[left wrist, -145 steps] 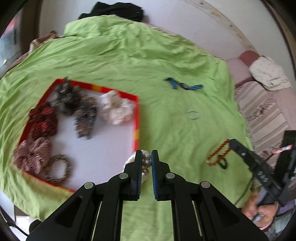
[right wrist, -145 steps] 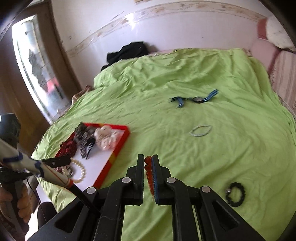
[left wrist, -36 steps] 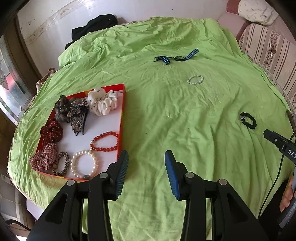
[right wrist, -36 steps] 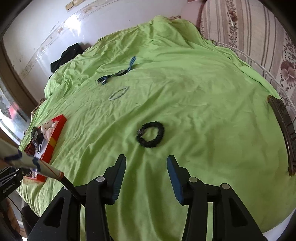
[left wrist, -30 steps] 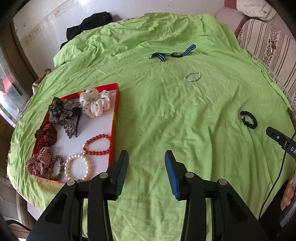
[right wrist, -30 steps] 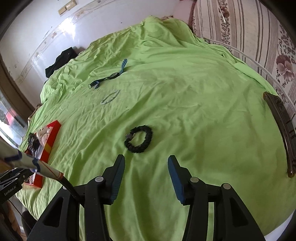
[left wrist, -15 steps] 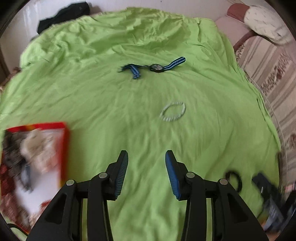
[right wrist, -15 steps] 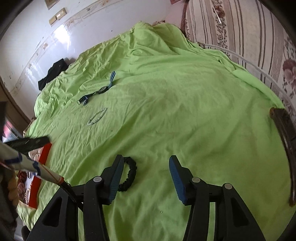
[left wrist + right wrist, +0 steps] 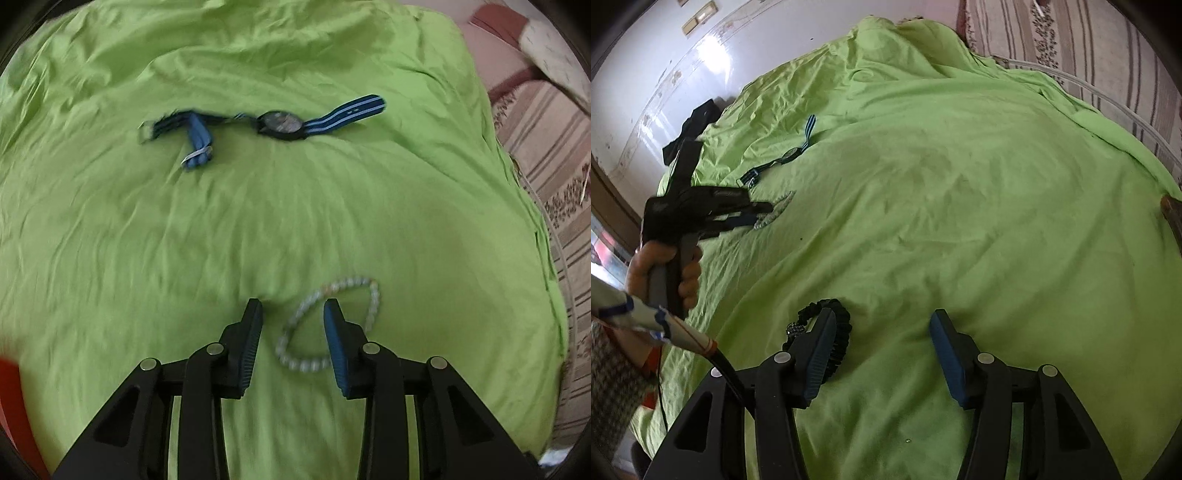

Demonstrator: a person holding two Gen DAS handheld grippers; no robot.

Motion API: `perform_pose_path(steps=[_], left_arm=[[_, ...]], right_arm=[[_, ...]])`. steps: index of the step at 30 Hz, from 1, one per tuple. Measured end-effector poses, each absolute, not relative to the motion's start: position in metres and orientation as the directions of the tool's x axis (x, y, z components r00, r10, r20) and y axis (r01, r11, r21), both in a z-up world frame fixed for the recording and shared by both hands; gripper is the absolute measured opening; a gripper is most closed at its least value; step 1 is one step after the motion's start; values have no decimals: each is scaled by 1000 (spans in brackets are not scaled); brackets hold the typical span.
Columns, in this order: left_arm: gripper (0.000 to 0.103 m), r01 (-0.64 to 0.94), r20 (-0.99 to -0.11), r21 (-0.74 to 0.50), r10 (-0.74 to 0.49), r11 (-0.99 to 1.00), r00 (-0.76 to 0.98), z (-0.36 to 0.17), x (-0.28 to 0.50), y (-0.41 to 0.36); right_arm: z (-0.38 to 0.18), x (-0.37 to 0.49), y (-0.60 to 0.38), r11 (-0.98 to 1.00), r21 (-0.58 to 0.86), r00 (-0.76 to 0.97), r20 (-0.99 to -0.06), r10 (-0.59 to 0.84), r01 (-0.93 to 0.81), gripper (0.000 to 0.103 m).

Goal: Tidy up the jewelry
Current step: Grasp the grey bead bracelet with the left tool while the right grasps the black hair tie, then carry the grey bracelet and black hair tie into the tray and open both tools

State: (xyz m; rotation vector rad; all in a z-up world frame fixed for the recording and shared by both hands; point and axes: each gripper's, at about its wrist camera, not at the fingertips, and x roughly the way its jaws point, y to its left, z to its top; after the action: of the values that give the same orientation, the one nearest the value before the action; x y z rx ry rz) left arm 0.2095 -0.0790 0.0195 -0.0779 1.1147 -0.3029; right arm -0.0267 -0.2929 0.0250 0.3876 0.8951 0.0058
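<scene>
Green sheet [image 9: 147, 229] carries all items. Left hand-held gripper [image 9: 291, 312] is spread, straddling the pale bracelet [image 9: 332, 325]; watch [image 9: 280, 122] lies beyond. Right hand-held gripper [image 9: 882, 325] is spread, black bracelet [image 9: 838, 325] at its left finger.

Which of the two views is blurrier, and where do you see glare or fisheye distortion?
Left wrist view: motion blur smears the watch, bead bracelet and sheet; the gripper stays sharp. Right wrist view: sharper overall, with glare on the wall, and the sheet bulging under fisheye distortion.
</scene>
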Motion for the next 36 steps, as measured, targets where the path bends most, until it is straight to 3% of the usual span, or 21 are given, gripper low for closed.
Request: perform_pose_path(steps=[6,7,8,10,13,18,36], left_arm=[[31,273,-879,-74,-193,959,436,16,207,-102],[26,282,-878,-55,-181,958,444,16,205,-107],[12,293,-878,-49,-181,955,444,16,202,-111],[5,311,-881,-39,-180,950,438,16,196,-119],[5,334,-881,-43,-194,941,432,23,184,-126],[5,342,-873,-74,-226,937,431,41,160,-122],[5,261,-779,-247,-351,933,520,169,12,-9]], right_arm=[[22,-21,-280,949,290,626,-765,153,122,60],[22,-20,-278,952,282,626,-765,151,116,60],[21,-19,-275,955,275,626,-765,150,107,59],[20,-17,-267,965,247,623,-769,143,83,58],[18,-17,-259,977,209,621,-772,134,49,45],[19,-16,-254,981,194,625,-769,137,24,11],[51,-49,-247,976,217,709,-691,141,17,9]])
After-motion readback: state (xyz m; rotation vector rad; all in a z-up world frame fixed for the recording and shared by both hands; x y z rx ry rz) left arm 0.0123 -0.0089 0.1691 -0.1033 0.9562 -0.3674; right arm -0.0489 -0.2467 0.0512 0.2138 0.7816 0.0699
